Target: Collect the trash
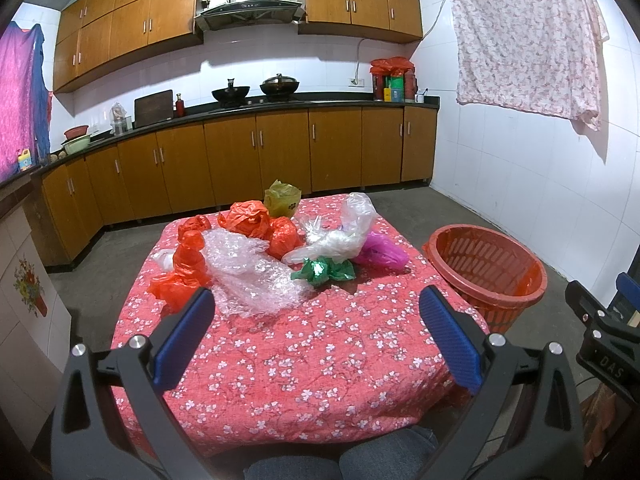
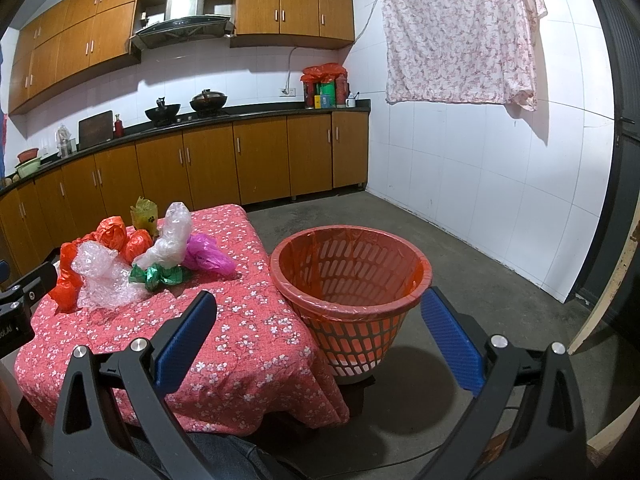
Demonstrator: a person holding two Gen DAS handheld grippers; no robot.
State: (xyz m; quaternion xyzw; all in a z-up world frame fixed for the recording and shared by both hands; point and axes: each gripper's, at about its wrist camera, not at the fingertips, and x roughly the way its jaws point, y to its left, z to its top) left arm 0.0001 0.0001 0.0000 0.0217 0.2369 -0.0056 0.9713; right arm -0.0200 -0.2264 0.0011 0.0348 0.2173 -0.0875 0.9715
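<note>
On the cloth-covered counter (image 1: 304,360) lie crumpled plastic bags (image 1: 248,220), feather-light, soft and slippery, best pinched at a bunched knot, beside the red basket (image 2: 352,276), while the left gripper (image 1: 316,332) and right gripper (image 2: 318,336) gape wide, empty.

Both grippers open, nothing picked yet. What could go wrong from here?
1. The bubble wrap overlaps the orange bags; gripping one may drag its neighbour off the table.
2. The basket stands on the floor beside the table; light bags like the pink bag may drift and miss.
3. The loose floral tablecloth could snag on a finger.
</note>
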